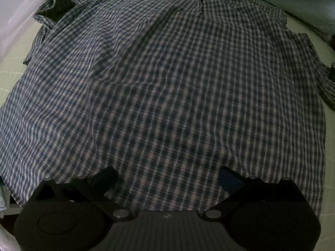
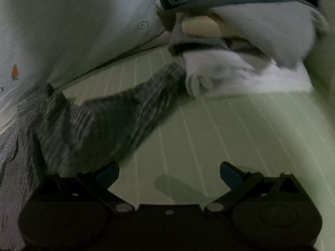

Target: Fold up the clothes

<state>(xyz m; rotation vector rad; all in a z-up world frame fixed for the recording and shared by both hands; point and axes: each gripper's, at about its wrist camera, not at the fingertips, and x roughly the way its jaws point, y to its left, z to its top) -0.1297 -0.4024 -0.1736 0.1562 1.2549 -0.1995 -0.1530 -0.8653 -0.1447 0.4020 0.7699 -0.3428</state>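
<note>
Left wrist view: checked shirt (image 1: 159, 87) spread flat over the green ruled mat (image 1: 309, 41), collar end at the far side, one cuff (image 1: 56, 8) lying at the shirt's far left corner. Left gripper (image 1: 167, 179) above the shirt's near hem, jaws wide apart, nothing between them. Right wrist view (blurred): shirt sleeve (image 2: 117, 115) stretched across the mat toward a heap of pale clothes (image 2: 240, 67) beyond it. Right gripper (image 2: 169, 175) over bare mat beside the sleeve, jaws apart, empty.

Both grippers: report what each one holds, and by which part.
Nothing is held. The left gripper stands open over the checked shirt; the right gripper stands open over the green mat.
</note>
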